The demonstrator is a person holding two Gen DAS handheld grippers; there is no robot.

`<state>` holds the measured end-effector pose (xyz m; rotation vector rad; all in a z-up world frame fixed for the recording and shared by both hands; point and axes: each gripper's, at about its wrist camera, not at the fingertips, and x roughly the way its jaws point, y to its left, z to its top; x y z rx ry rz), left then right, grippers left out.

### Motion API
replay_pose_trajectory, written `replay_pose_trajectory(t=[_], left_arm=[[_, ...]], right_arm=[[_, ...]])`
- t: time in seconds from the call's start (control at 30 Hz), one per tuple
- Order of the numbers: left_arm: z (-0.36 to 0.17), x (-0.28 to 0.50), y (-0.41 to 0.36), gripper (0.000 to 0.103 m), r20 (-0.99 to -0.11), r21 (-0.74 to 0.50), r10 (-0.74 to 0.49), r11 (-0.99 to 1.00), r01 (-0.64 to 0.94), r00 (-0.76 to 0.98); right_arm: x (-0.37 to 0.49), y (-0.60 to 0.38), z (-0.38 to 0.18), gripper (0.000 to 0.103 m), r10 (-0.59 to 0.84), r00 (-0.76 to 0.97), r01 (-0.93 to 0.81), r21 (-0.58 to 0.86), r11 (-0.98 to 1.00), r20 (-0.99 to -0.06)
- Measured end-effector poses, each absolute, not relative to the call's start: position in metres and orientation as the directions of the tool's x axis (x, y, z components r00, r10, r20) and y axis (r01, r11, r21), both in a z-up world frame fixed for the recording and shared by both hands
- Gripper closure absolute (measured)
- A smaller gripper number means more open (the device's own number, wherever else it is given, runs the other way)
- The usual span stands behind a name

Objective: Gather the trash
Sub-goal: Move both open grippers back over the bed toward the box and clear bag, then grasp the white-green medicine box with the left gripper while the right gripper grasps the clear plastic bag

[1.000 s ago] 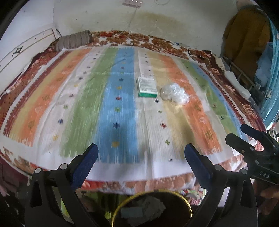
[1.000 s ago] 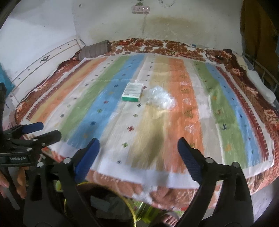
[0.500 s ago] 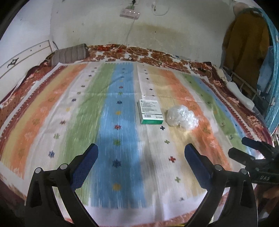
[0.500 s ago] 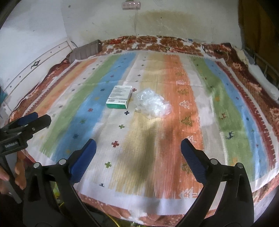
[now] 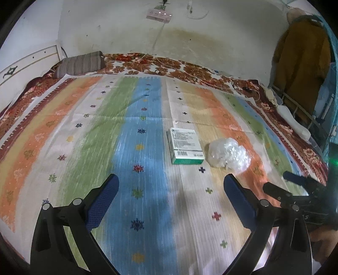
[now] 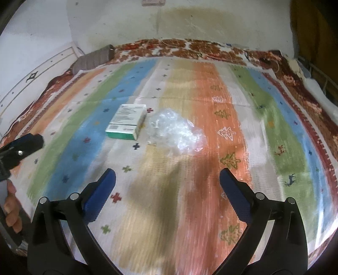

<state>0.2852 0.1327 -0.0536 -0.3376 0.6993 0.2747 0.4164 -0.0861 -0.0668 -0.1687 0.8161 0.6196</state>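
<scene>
Stained white wall (image 5: 190,42); bed with striped cover (image 5: 126,148); power strip (image 5: 159,15) above.

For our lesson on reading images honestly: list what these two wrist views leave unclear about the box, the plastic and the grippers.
- Box: label print too small and blurred, both views.
- Crumpled plastic: contents, if any, unclear; clear film, blurred.
- Left gripper: in the right view, cut off by the left edge.
- Right gripper: in the left view, its body runs into the dark right edge.
</scene>
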Motion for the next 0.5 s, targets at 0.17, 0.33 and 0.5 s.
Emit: replay_pose_trajectory(t=[0.17, 0.33, 0.5], left_arm=[[-0.069, 0.302, 0.146, 0.006, -0.689, -0.248, 0.104, 0.896, -0.368, 0.717], [-0.086, 0.318, 0.153, 0.006, -0.721, -0.256, 0.096, 0.884, -0.392, 0.686], [-0.086, 0.342, 0.151, 0.006, -0.721, -0.297, 0.045, 0.881, -0.367, 0.692]], right_arm=[[0.437, -0.079, -0.076, 0.014, 0.453, 0.510, -0.562, 0.116, 0.819, -0.731], [0.457, -0.073, -0.093, 0.035, 0.434, 0.467, -0.564, 0.119, 0.817, -0.770], [0.474, -0.076, -0.103, 0.036, 0.443, 0.446, -0.543, 0.159, 0.825, -0.777]])
